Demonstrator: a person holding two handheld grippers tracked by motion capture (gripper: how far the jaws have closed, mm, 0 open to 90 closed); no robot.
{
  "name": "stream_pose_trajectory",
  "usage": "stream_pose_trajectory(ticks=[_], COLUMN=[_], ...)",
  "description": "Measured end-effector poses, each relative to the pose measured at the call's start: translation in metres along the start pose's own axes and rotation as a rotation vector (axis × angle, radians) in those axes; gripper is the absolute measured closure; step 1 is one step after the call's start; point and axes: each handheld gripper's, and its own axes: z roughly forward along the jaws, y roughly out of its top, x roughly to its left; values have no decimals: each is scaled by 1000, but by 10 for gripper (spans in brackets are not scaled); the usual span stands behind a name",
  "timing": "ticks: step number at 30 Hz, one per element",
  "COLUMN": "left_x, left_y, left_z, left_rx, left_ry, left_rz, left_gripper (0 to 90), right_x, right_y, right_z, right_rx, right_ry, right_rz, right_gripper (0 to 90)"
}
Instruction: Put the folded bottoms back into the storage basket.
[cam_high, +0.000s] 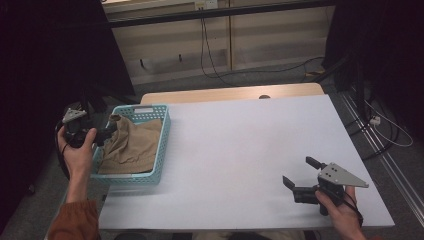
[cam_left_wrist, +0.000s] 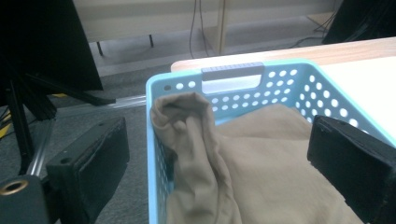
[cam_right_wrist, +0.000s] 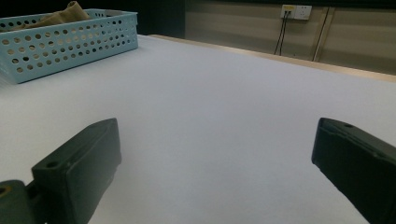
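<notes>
In the high view, a blue basket is seen at the left edge of the desk, toward the near left corner, with a tan cloth bundled inside it and one fold raised against the basket's far left corner. The left gripper is held at the basket's left rim, its jaws directed at that raised fold. The right gripper is held low over the near right corner of the desk, well apart from the basket, with nothing between its jaws.

In the left gripper view, the jaws are seen spread wide. One jaw lies outside the basket's left wall and the other over the cloth. The raised fold stands between them, against the basket wall. No contact with the cloth can be made out, and nothing is gripped. The step in hand is judged to be the reach for the cloth, so that it can be lifted out. The next move would call for the jaws to be brought inside the wall, lowered around the fold and pressed together on fabric alone, without the plastic rim being caught.

In the right gripper view, the jaws are likewise spread wide above the bare white desk, and nothing is held or touched. The basket is seen far off at the upper left.
</notes>
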Motion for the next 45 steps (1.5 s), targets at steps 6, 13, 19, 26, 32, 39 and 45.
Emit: stream_pose_trajectory(ticks=[6, 13, 19, 26, 32, 39, 45], left_x=[1, -5, -12, -25, -42, -61, -82], left_y=[-11, -16, -21, -24, -24, -19, -20], left_z=[-16, -39, -50, -64, -75, -78, -82], left_rx=[-22, -41, -57, -86, -122, -139, -182], left_ry=[4, 17, 3, -22, -56, -83, -117], left_rz=[-17, -11, -8, -10, -4, 24, 60], left_gripper=[60, 64, 64, 68, 67, 66, 66], right_x=[2, 2, 3, 1, 2, 2, 2], right_y=[1, 1, 1, 1, 1, 1, 2], right_z=[1, 1, 2, 1, 1, 1, 0], right_rx=[-1, -1, -2, -6, -6, -8, -10], right_ry=[-4, -3, 1, 2, 2, 2, 2], right_rz=[-1, -3, -4, -3, -5, -5, -2], right_gripper=[15, 14, 13, 10, 10, 10, 10])
